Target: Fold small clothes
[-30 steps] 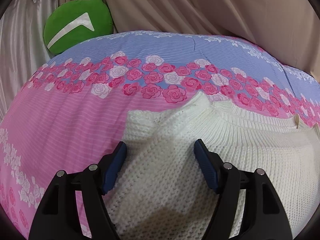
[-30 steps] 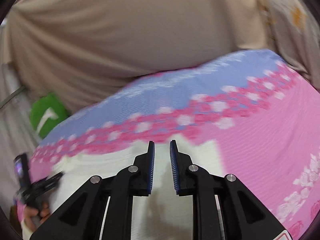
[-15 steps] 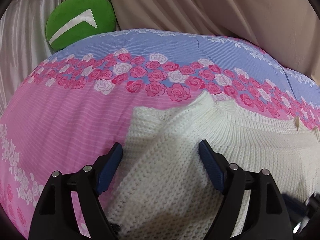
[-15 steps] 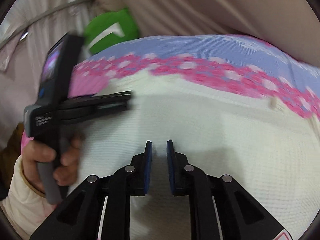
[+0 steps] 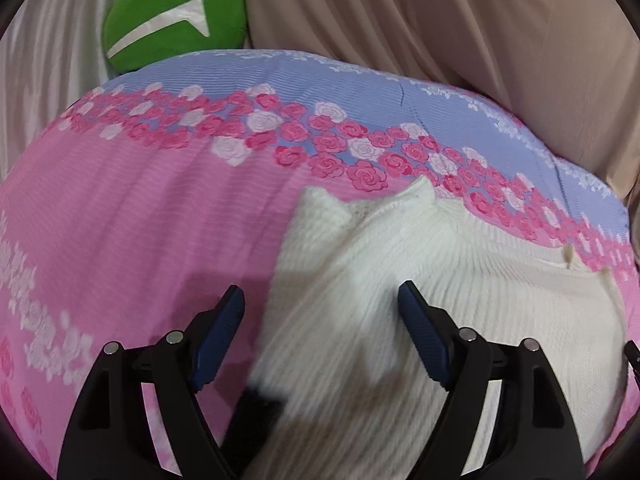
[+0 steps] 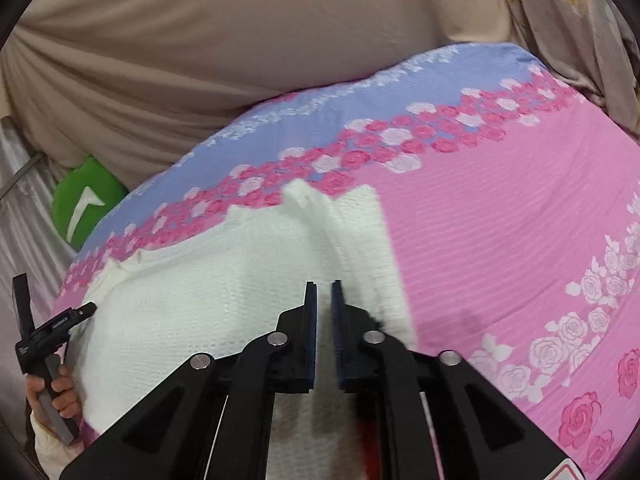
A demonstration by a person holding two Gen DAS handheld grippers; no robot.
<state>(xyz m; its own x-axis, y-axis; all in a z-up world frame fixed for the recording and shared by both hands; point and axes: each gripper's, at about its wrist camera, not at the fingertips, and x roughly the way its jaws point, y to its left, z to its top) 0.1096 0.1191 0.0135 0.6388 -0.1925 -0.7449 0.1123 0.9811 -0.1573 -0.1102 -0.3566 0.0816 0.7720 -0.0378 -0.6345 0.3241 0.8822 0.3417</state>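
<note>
A white knitted sweater lies flat on the pink and blue flowered bedspread. My left gripper is open, its fingers wide apart above the sweater's left edge, holding nothing. In the right wrist view the sweater fills the lower left. My right gripper hovers over its right part with the jaws nearly closed and nothing between them. The left gripper and the hand holding it show at the far left of that view.
A green cushion sits at the far left end of the bed, also in the right wrist view. Beige curtains hang behind the bed. A flowered cloth hangs at the far right.
The right gripper swung left over the sweater half a second ago and is now back toward its right part. The left gripper drifted left and stayed open.
</note>
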